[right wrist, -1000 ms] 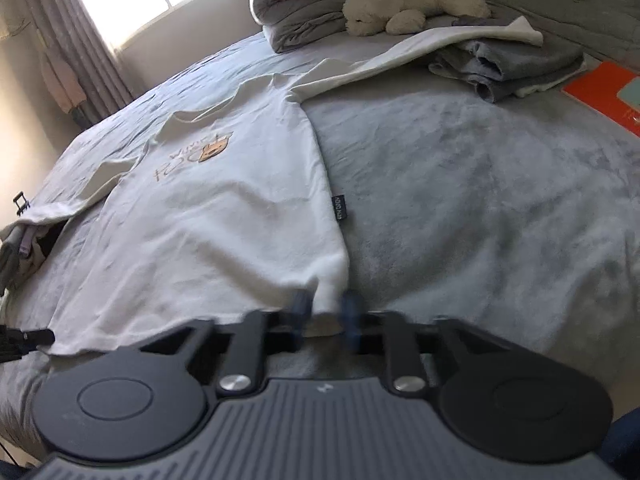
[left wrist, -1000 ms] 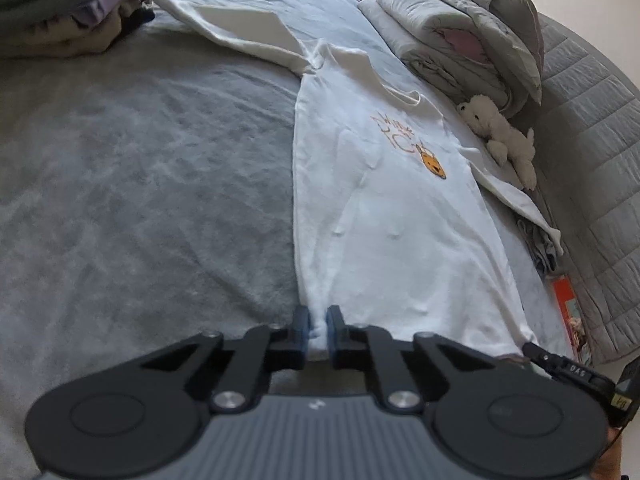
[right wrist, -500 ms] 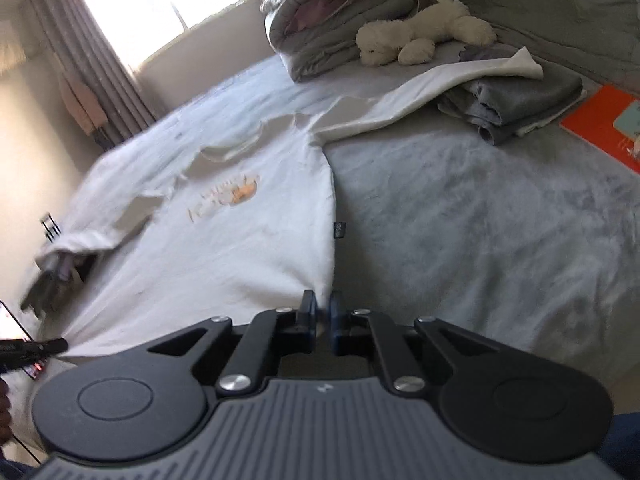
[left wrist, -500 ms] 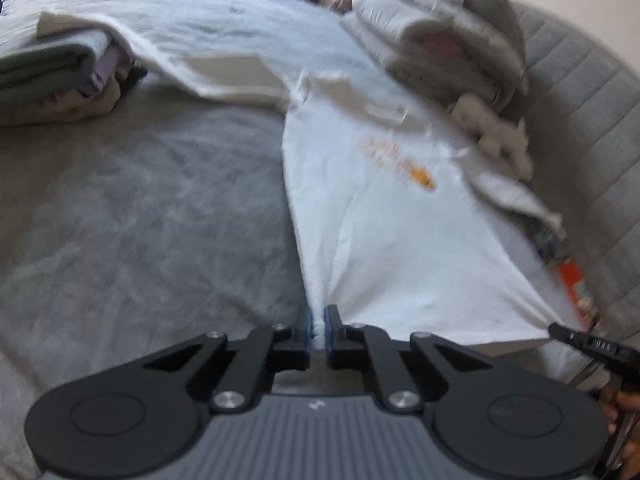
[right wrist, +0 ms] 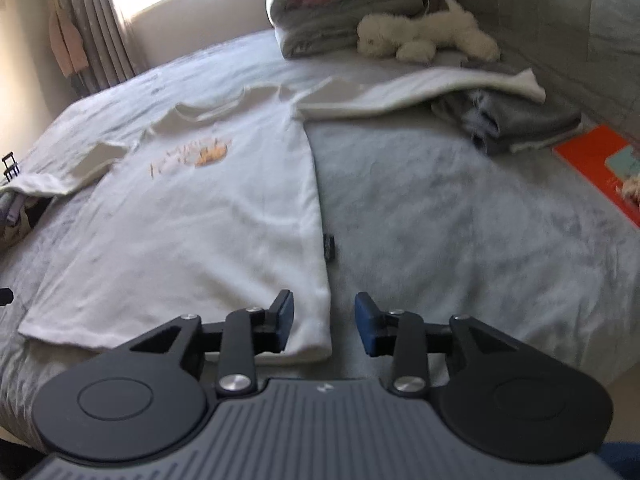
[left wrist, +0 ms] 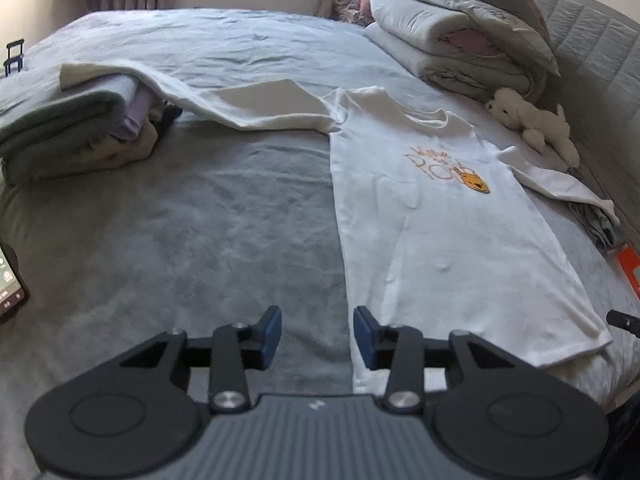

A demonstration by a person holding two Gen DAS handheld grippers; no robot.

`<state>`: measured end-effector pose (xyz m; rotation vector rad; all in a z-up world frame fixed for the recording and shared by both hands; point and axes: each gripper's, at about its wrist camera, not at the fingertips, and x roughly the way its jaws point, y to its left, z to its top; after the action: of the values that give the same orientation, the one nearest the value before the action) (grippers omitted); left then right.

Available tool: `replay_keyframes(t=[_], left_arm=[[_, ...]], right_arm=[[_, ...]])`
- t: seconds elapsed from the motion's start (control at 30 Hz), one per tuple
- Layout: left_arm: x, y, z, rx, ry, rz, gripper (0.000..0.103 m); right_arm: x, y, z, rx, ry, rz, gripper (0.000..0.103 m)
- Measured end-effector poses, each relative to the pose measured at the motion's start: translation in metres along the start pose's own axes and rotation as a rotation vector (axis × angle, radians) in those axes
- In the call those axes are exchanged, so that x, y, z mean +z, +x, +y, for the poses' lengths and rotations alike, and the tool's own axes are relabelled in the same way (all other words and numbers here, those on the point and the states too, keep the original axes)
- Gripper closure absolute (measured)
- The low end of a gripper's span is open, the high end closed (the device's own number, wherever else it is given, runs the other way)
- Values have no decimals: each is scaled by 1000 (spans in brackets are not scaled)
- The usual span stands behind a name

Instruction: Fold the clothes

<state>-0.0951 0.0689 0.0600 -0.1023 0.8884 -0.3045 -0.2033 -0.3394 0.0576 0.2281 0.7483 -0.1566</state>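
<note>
a white printed t-shirt [left wrist: 432, 232] is spread flat on the grey plush bed cover [left wrist: 180, 240]. its 2 sleeves are draped over a folded stack of grey towels [left wrist: 68, 132] and a small grey folded pile [right wrist: 508, 120]. a white plush toy [right wrist: 424, 36] and an orange book [right wrist: 596, 160] are seen near the headboard side. bare cover is left beside each hem corner. the left gripper [left wrist: 316, 330] and right gripper [right wrist: 324, 320] are being opened, released, each straddling a hem corner.

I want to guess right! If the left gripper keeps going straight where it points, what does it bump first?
Probably the grey bed cover, right beside the white T-shirt's edge. The left gripper has its jaws opening, nothing between them.
</note>
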Motion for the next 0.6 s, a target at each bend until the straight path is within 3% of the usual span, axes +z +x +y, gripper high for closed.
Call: replay_keyframes(t=[0.17,0.37,0.6], left_arm=[[5,12,-11,1,6,10,50],[9,31,-37,30,53,13,45],[15,53,-55,65,88,34,41]], right_arm=[[12,15,29,8,-112,0,57],[17,51,68,81,-216,90,52],[28,81,83,73,-252,134,44]])
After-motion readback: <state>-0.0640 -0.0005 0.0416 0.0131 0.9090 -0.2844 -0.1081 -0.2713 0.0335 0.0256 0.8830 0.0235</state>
